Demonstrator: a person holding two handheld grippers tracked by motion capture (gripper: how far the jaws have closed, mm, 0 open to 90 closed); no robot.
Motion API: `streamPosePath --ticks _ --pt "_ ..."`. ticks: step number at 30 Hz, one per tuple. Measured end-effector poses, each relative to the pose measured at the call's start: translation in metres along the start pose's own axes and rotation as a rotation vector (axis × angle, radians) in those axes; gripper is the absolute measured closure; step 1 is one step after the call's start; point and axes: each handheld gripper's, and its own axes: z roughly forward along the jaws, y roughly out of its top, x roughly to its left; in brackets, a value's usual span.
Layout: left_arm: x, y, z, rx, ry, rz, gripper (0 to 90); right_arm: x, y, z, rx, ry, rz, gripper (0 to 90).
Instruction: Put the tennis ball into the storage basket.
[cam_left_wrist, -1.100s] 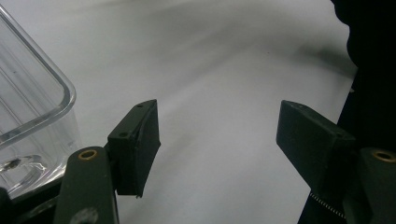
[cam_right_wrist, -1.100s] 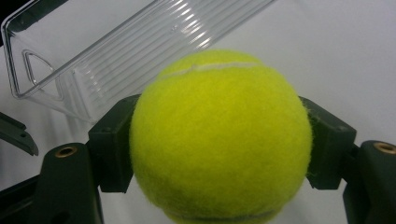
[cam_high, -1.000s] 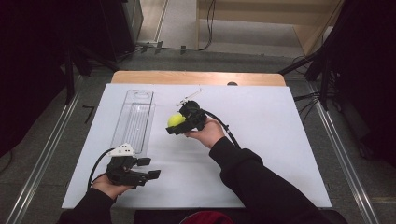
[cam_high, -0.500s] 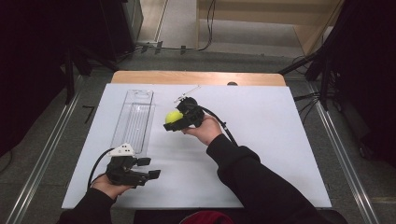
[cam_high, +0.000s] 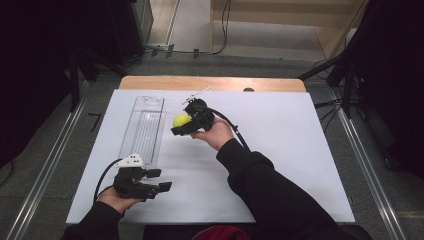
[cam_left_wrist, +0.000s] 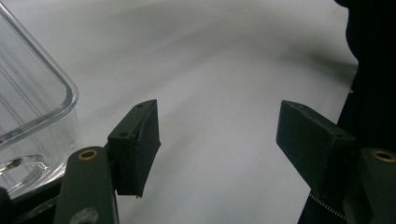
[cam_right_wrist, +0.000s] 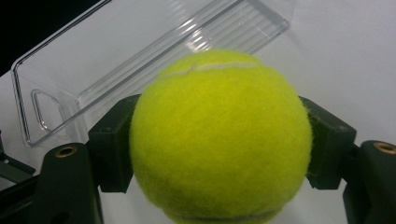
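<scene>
White table, grey floor; right hand-held gripper clamps tennis ball, left agape.

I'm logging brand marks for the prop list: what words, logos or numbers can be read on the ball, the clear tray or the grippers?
None can be read.
Tennis ball: a white seam, no print on the side shown.
Clear tray: no label visible.
Left gripper and right gripper: no markings visible.

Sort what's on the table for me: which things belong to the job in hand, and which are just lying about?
In the job:
- tennis ball, clamped in the right gripper
- clear plastic tray, empty, beside the ball

Lying about:
- left gripper, open, idle at the near edge
- white table sheet
- small dark object at the far edge, too small to identify
</scene>
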Motion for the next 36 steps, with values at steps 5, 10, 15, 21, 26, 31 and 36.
streamPosePath --ticks 5,10,15,21,26,31,36 --pt "0.000 0.000 0.000 -0.002 0.000 0.000 30.9 0.003 0.007 0.002 0.002 -0.002 -0.008 23.8" --pt "0.000 0.000 0.000 -0.002 0.002 -0.003 30.9 0.005 0.014 0.004 0.000 -0.002 -0.007 23.8" --pt "0.000 0.000 -0.001 -0.005 0.002 -0.004 30.9 0.006 0.021 0.006 -0.002 -0.005 -0.010 23.8" --pt "0.000 0.000 0.000 -0.003 0.000 -0.002 30.9 0.008 0.027 0.007 -0.011 -0.008 -0.008 23.8" --pt "0.000 0.000 0.000 -0.002 -0.001 -0.001 30.9 0.009 0.031 0.013 -0.005 -0.014 -0.010 23.8" --pt "0.001 0.000 -0.001 -0.003 0.002 -0.004 30.9 0.011 0.036 0.017 -0.009 -0.010 -0.004 23.8" --pt "0.001 0.000 -0.001 -0.007 0.001 -0.004 30.9 0.012 0.040 0.018 -0.015 -0.007 -0.005 23.8"
